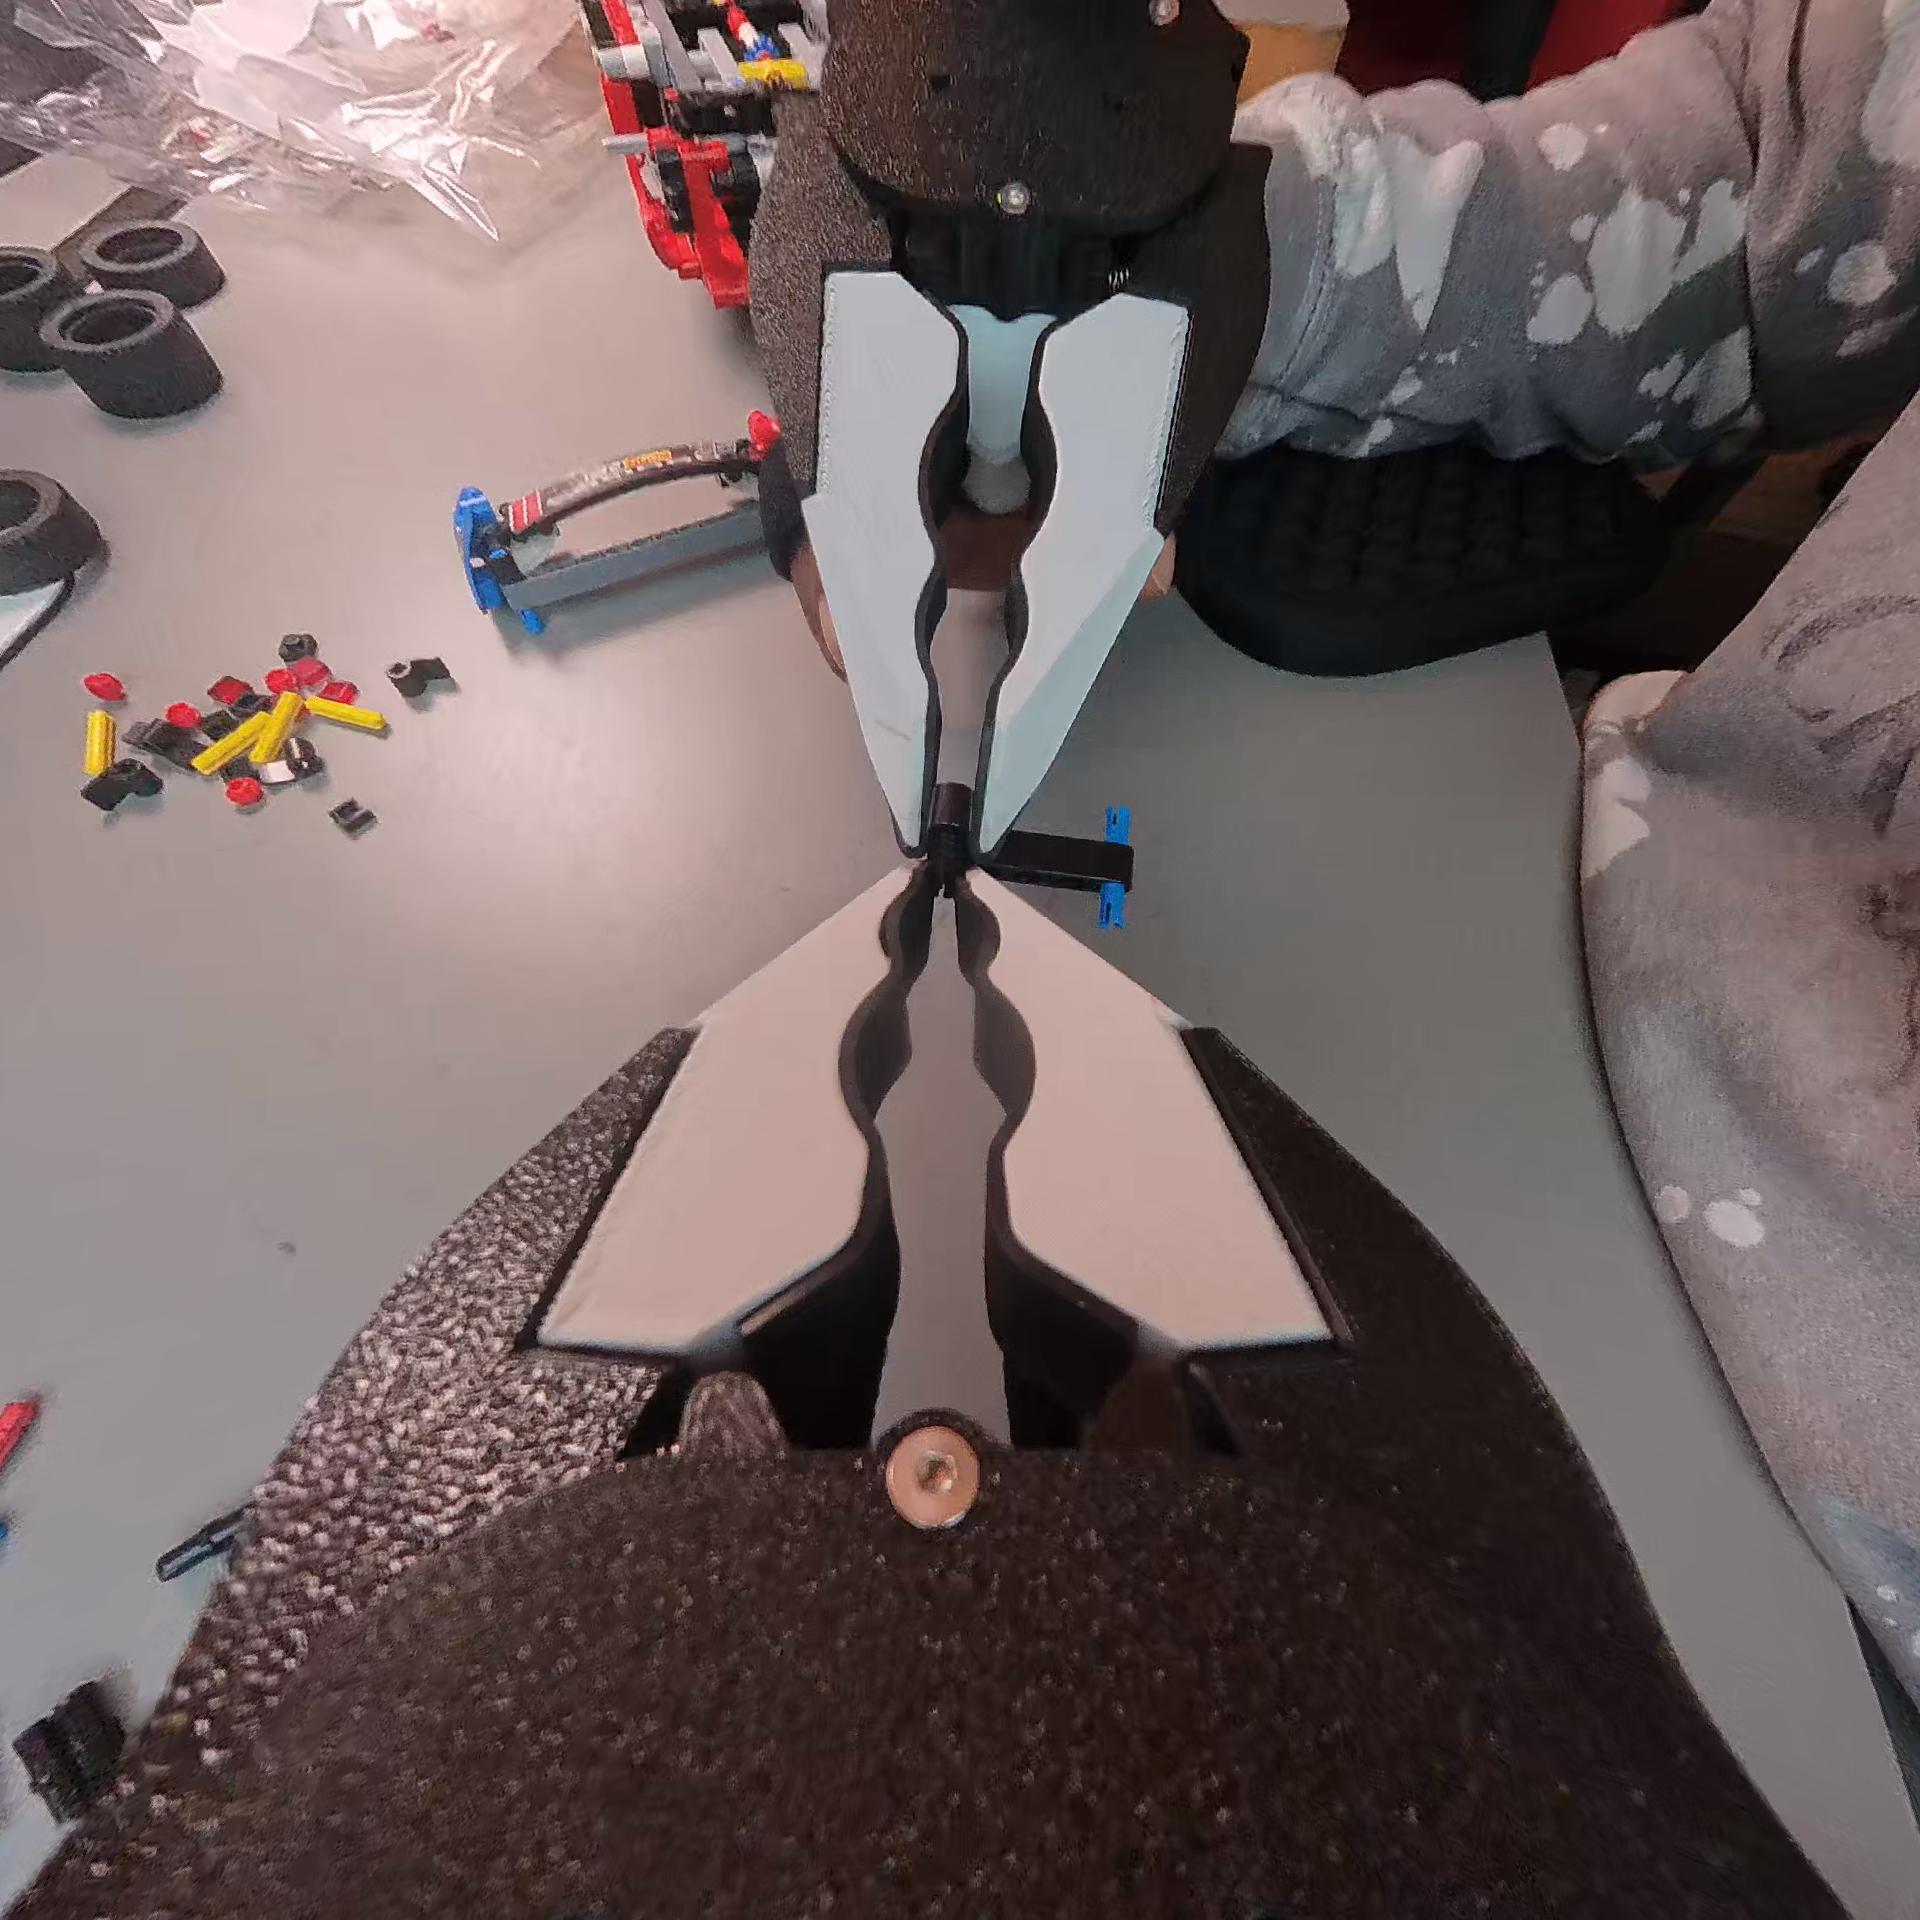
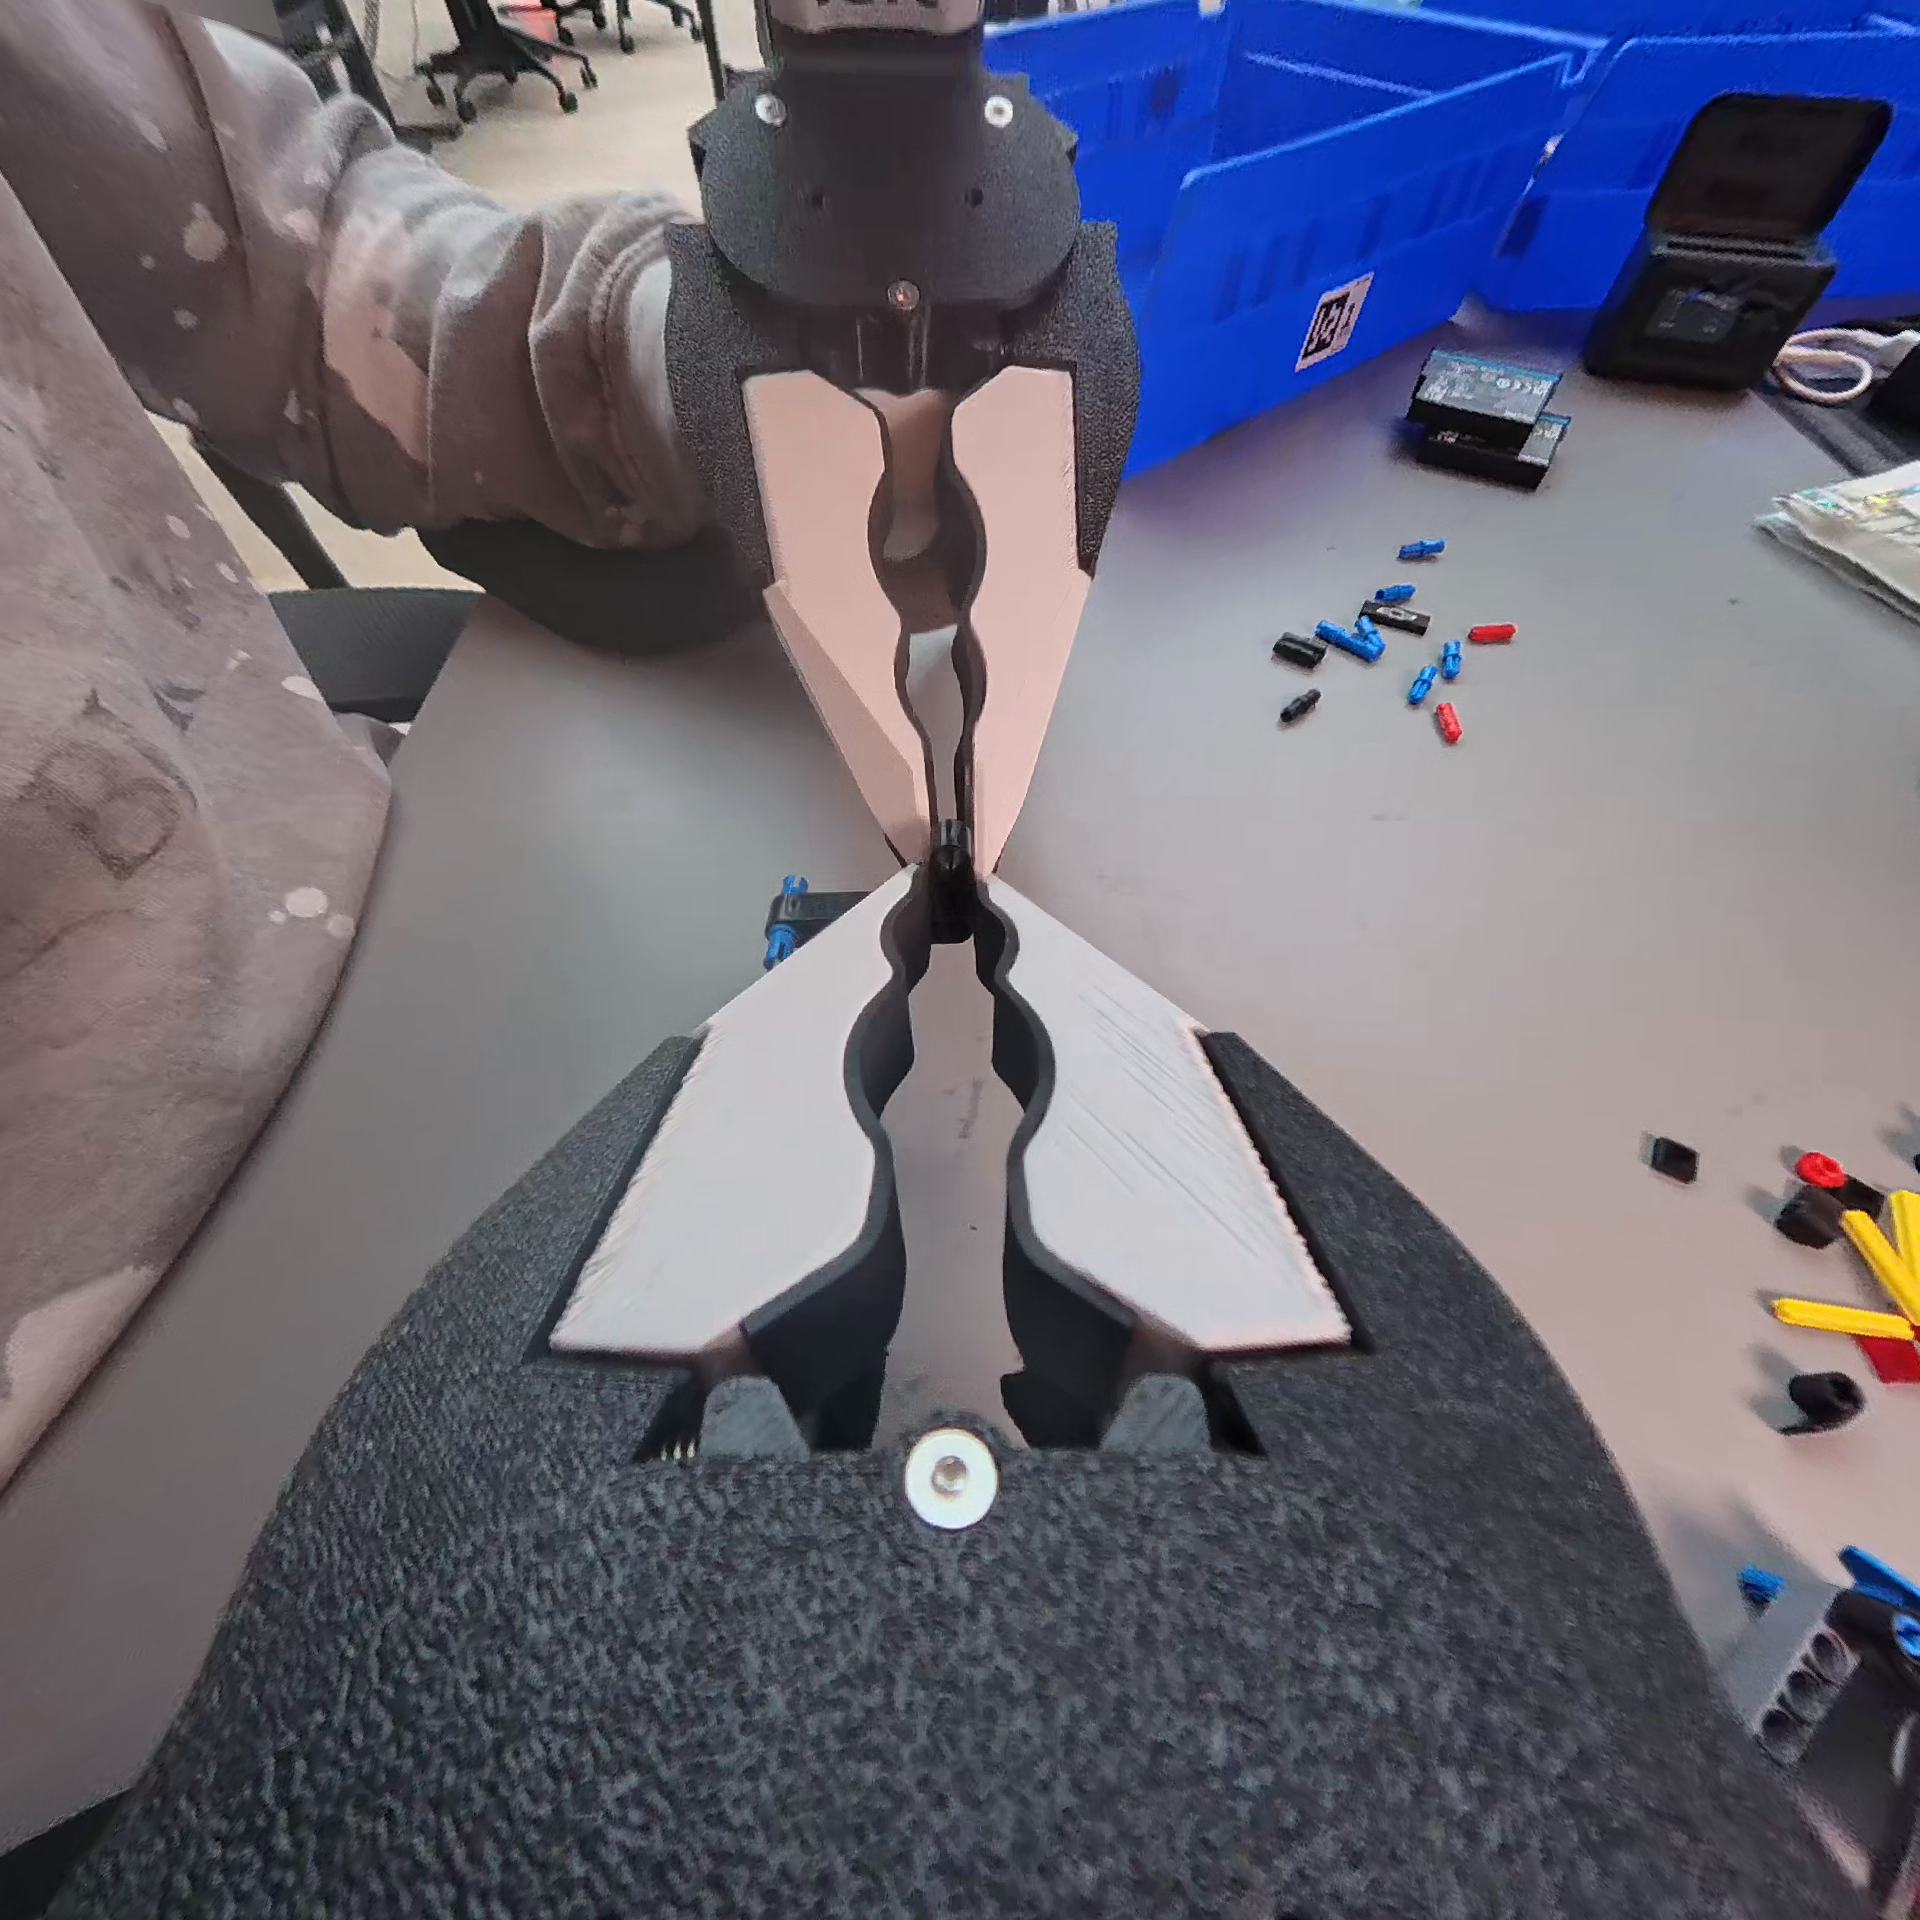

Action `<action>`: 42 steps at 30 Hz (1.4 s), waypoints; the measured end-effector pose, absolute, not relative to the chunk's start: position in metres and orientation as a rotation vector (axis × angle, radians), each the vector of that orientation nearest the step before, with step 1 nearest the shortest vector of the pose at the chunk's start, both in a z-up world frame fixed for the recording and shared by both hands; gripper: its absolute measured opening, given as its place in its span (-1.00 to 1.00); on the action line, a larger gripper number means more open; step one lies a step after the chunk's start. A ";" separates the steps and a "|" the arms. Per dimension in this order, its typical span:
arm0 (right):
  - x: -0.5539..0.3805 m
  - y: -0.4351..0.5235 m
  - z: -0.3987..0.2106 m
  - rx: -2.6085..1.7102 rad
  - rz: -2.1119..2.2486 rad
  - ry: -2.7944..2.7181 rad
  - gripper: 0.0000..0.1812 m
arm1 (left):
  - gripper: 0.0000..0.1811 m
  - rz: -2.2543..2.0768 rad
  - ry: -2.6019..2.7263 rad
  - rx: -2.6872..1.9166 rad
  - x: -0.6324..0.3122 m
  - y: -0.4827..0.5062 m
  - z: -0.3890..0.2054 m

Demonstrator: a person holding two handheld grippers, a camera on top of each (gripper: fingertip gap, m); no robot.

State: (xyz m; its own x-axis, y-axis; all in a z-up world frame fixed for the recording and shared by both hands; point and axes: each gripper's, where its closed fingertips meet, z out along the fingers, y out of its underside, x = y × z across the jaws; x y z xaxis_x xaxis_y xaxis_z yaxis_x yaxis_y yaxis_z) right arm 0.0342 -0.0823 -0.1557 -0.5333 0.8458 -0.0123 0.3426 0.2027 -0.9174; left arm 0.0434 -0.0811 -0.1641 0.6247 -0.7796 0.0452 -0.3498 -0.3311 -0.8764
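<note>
Both grippers meet tip to tip above the grey table [image 1: 582, 997]. My left gripper [image 1: 940, 881] is shut on a small black pin [image 2: 951, 840]. It pushes that pin end-on into the black piece in the other gripper. My right gripper [image 2: 948, 896] is shut on a short black beam [image 1: 1060, 857]. A blue pin [image 1: 1115, 864] sits through the beam's far end. The beam [image 2: 805, 912] sticks out sideways from the right gripper's tips. In the left wrist view the right gripper [image 1: 948, 831] comes in from the top. In the right wrist view the left gripper [image 2: 951, 850] does the same.
Black tyres [image 1: 125, 332], clear plastic bags [image 1: 312, 94], a red model vehicle [image 1: 696, 156], a grey and blue frame [image 1: 613, 530] and loose small parts [image 1: 229, 727] lie to the left. Blue bins [image 2: 1351, 208], a black case [image 2: 1725, 249], scattered pins [image 2: 1371, 634] and yellow axles [image 2: 1860, 1268] are on the right. The tips of both grippers are at nearly the same place.
</note>
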 end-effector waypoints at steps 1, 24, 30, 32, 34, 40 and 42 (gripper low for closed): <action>0.034 -0.081 -0.151 -1.096 1.316 -1.966 -0.92 | -0.98 -0.614 0.871 -1.912 0.043 -0.080 -0.159; 0.027 -0.018 -0.157 -1.291 1.032 -1.713 -0.92 | -0.73 -0.157 0.198 -2.292 -0.119 -0.039 -0.205; 0.022 -0.032 -0.153 -1.285 1.124 -1.708 -0.92 | -0.72 -0.628 0.598 -2.014 -0.004 -0.059 -0.164; 0.021 -0.039 -0.151 -1.274 1.180 -1.708 -0.92 | -0.74 -0.666 0.692 -1.966 0.019 -0.068 -0.161; 0.022 -0.045 -0.147 -1.257 1.228 -1.708 -0.92 | -0.79 -0.649 0.756 -1.937 0.032 -0.072 -0.160; 0.020 -0.052 -0.143 -1.248 1.288 -1.699 -0.92 | -0.95 -0.615 0.823 -1.898 0.045 -0.078 -0.156; 0.018 -0.050 -0.140 -1.256 1.299 -1.666 -0.92 | -0.96 -0.632 0.800 -1.889 0.043 -0.077 -0.153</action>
